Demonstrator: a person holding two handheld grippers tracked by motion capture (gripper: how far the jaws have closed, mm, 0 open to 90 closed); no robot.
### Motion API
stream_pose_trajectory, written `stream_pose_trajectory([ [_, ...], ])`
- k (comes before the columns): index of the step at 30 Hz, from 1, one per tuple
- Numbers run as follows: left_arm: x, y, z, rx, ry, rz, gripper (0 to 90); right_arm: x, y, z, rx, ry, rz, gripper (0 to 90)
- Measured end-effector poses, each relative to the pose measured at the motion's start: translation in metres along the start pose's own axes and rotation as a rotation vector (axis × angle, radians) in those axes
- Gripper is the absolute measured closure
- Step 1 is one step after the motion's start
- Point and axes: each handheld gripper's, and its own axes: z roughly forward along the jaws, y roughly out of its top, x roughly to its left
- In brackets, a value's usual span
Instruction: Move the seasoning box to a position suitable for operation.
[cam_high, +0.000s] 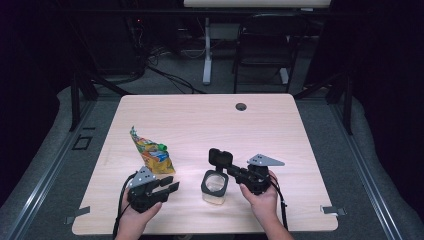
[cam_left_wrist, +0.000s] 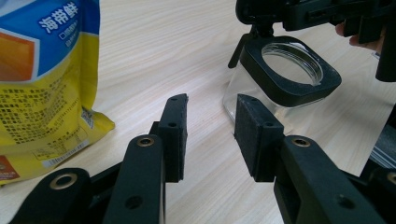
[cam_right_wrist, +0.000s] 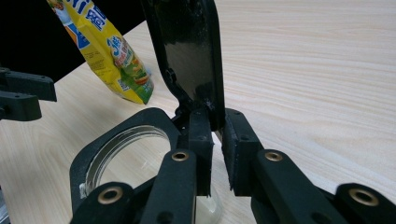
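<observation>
Bench: pale wood-grain top with rounded corners, centre of the high view; a small round dark cable port sat near its far edge. Two small metal brackets sat at the near corners.

Room: dark and unlit around the bench; grey carpeted floor; a black folding chair and a white stand leg stood beyond the far edge, upper centre of the frame, with cables trailing on the floor at upper left.

Clear square jar with a black collar and hinged black lid: stood upright on the bench, lower centre of the high view, the lid raised on end above the open round mouth. In the left gripper view the jar appeared at upper right.

Yellow and blue printed snack pouch: lay on the bench left of the jar, well apart from it; lower left of centre.

Right hand-held gripper: jaws set either side of the raised lid's lower edge, near the hinge; whether the pads pressed on it could not be told. It reached in from the jar's right in the high view.

Left hand-held gripper: jaws apart with nothing between them, resting low over the bench just near the pouch's lower end, pointed toward the jar.
</observation>
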Motion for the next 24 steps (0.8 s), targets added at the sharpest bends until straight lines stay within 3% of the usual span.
stream_pose_trajectory([
  [6, 0.003, 0.002, -0.006, -0.01, 0.013, -0.008, 64.0, 0.001, 0.004, -0.002, 0.021, 0.005, -0.036, 77.6],
  [16, 0.01, 0.004, -0.014, -0.025, 0.03, -0.023, 64.0, 0.009, 0.007, -0.029, 0.024, -0.012, -0.116, 73.8],
  [24, 0.014, 0.008, -0.021, -0.03, 0.056, -0.019, 63.9, 0.024, 0.023, -0.046, -0.024, -0.031, -0.182, 73.1],
])
